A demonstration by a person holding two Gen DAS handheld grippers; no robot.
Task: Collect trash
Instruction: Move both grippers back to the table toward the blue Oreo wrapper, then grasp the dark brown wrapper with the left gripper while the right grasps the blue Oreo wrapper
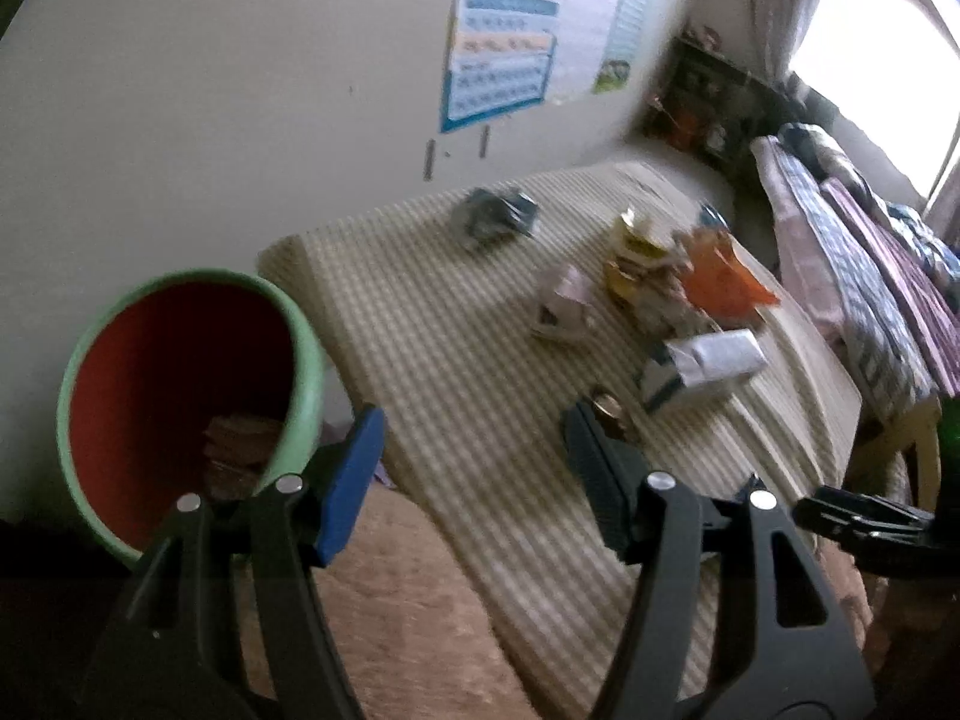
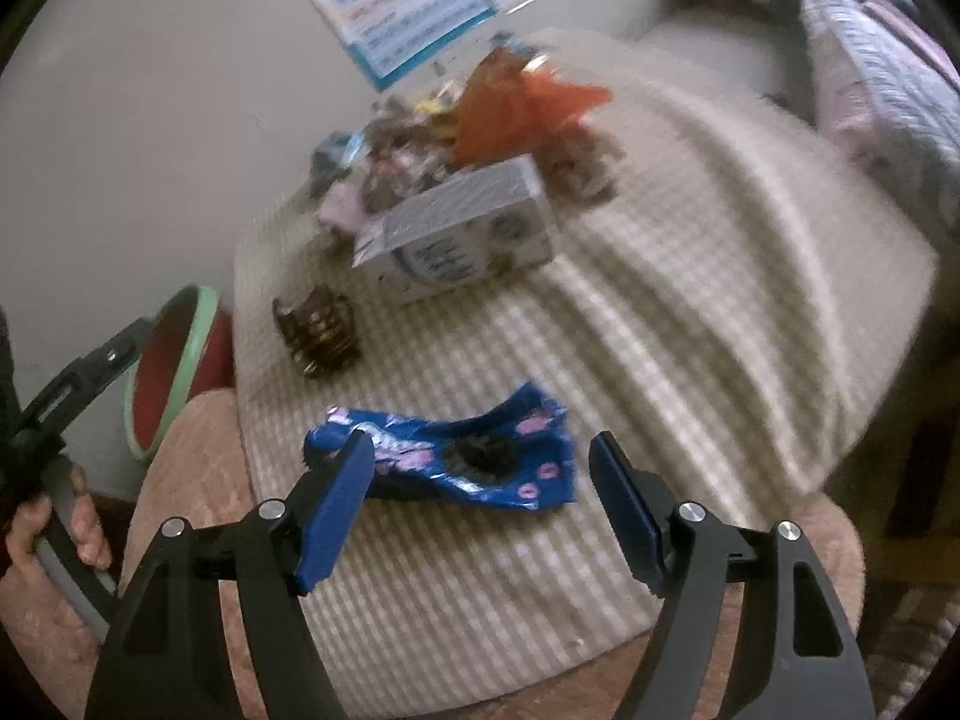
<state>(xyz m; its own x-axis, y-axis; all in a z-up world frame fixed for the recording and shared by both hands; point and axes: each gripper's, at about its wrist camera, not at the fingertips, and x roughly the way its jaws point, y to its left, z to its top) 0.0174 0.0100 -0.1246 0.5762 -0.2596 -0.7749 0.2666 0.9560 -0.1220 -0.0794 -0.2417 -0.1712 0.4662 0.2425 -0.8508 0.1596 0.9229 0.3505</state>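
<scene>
1. My left hand-held gripper stands with its jaws apart and nothing between them, hanging over the near edge of the checked cloth.
2. Just left of it I see the green-rimmed bin with a red inside, tilted toward me, some brownish scrap lying at its bottom.
3. My right hand-held gripper is spread wide too; the pads touch nothing.
4. The crumpled blue wrapper with pink spots lies flat on the cloth, just beyond and between the right fingertips, its left end passing behind the left blue pad.
5. Farther back on the cloth sits a dark ribbed cup-like piece, then a white and blue carton on its side.
6. Behind the carton I see a heap of mixed wrappers topped by an orange bag; it is too blurred to sort out.
7. In the right wrist view a hand grips the other gripper's handle at the left edge, beside the bin.
</scene>
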